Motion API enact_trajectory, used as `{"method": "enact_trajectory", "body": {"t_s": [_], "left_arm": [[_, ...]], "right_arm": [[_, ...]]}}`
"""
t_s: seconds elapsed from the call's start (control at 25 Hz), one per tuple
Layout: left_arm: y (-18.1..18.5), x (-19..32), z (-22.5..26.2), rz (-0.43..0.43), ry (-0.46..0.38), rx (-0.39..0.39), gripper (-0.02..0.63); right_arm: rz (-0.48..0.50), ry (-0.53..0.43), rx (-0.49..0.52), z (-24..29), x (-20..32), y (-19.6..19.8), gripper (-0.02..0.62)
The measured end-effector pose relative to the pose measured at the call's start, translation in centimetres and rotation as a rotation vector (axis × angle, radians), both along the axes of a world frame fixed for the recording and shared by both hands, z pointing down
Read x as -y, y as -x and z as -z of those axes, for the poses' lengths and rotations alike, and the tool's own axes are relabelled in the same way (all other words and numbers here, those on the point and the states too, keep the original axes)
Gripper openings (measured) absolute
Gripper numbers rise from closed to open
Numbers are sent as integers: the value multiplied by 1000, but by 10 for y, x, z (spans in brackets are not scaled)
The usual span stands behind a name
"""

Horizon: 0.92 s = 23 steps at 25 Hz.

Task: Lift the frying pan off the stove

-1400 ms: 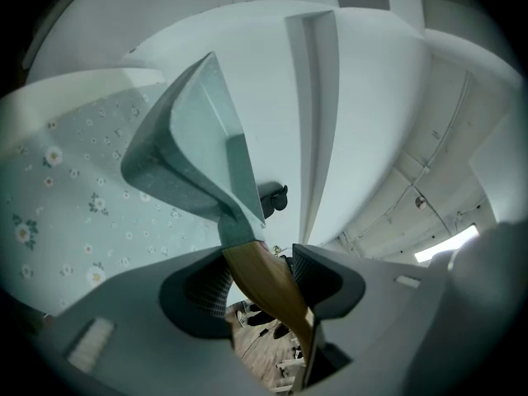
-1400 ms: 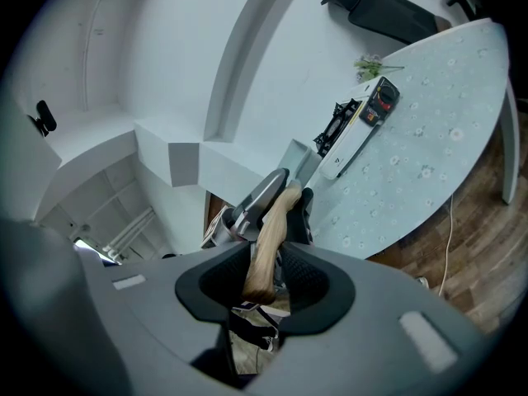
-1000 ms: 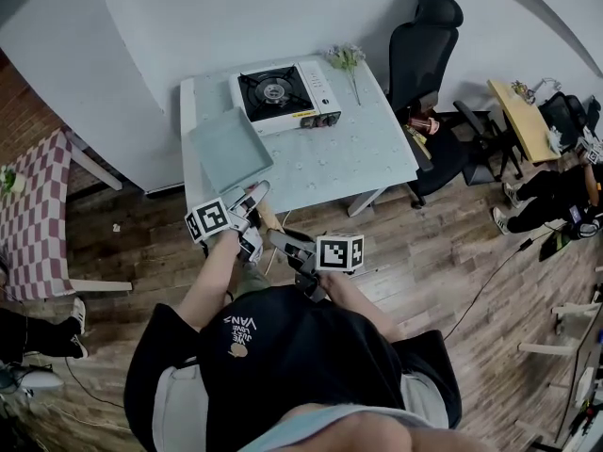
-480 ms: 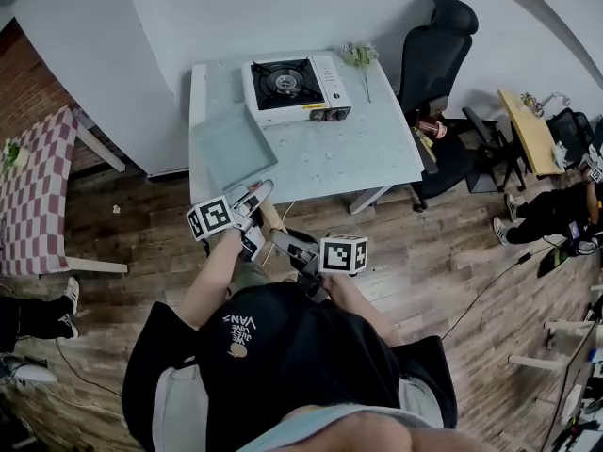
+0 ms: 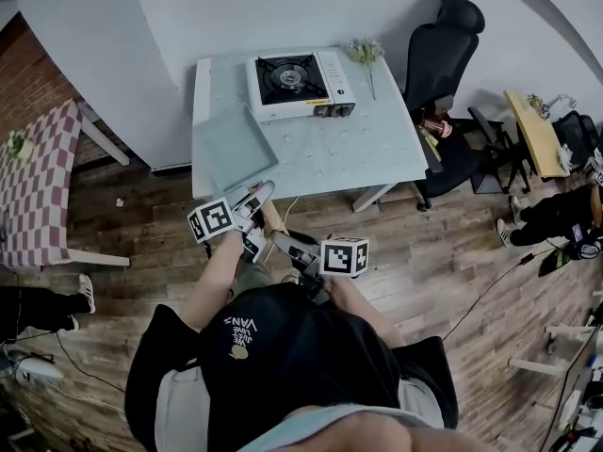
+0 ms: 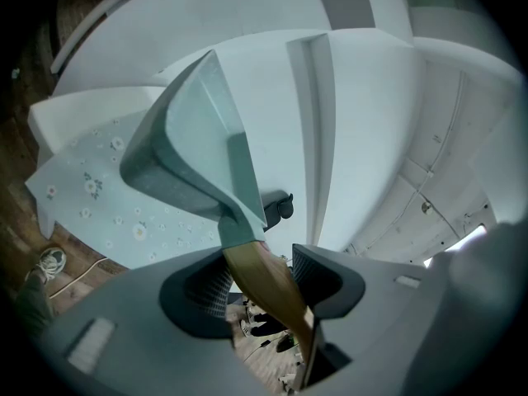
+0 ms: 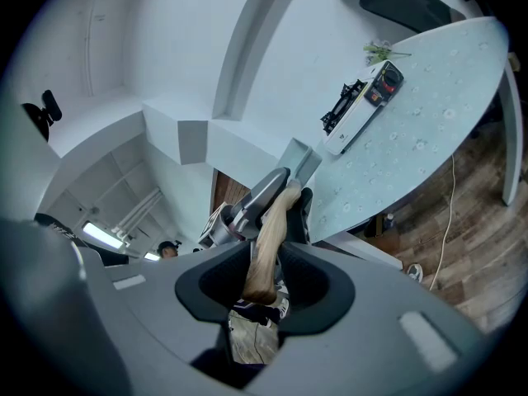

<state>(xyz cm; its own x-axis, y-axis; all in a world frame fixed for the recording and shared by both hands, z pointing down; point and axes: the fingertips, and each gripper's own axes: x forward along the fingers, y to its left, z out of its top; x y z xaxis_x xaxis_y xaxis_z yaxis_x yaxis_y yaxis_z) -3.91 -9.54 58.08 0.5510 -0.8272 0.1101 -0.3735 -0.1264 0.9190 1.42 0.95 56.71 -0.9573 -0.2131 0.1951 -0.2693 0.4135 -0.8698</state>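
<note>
You are carrying the frying pan [image 5: 232, 149] by its wooden handle [image 5: 270, 217] with both tools. The left gripper [image 6: 264, 281] is clamping the handle close to the pan body. The right gripper [image 7: 268, 280] is closing its jaws on the handle's free end, nearer your body. The pan is already off the stove [image 5: 300, 83] and hanging over the near left corner of the table [image 5: 377, 149], at centre left of the head view. The burner is showing bare. Whether the pan's underside is touching the cloth, I cannot tell. Judgement: the load is sitting far out beyond the grips, so the pan will be wanting to droop. The left grip should be taking the weight while the right is only stopping the handle from rolling. The left gripper view shows the pan tilted, so level it before travelling further. For room, the table's left edge is running just beside the pan. The pale wall [image 5: 104, 73] is closing off the upper left. The stove and the flowers [image 5: 366, 55] are standing well apart at top centre. The black chair [image 5: 443, 50] is crowding the upper right. The open floor toward the bottom of the frame is offering the freest path.
</note>
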Motion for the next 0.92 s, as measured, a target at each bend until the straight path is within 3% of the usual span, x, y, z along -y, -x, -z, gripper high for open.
{"method": "enact_trajectory", "body": {"t_s": [0.92], "left_arm": [[14, -6, 4, 15, -3, 5, 207]], "right_arm": [[19, -10, 17, 5, -5, 14, 121]]}}
